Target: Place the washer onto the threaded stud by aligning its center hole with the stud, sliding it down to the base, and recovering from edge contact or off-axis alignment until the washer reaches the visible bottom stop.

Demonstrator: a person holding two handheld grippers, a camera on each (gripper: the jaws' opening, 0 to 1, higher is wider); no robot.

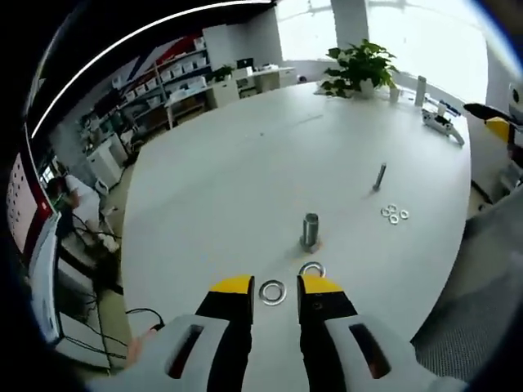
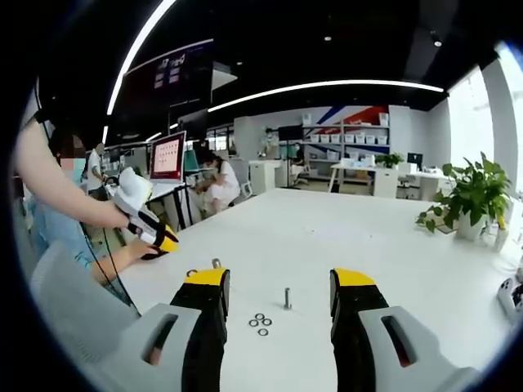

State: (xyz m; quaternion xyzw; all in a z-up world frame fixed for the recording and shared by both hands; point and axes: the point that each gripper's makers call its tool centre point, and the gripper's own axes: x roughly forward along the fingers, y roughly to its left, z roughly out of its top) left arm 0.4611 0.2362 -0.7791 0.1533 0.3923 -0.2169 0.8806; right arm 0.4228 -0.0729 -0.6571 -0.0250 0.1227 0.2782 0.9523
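Left gripper [image 1: 274, 287] fingers parted around washer [image 1: 272, 291], right gripper [image 2: 279, 282] fingers parted, empty

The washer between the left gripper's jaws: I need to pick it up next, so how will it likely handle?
The washer lies flat on the smooth white table, so it will probably slide rather than lift. It looks thin, shiny metal: likely stiff, light and slippery. Stood on edge, its round shape could roll.

Metal parts on a smooth matt table

We see a shiny metal washer [image 1: 272, 291], a dull grey metal stud [image 1: 310, 229], a smooth matt white table [image 1: 229, 180], and our left gripper [image 1: 274, 287] in matt plastic.
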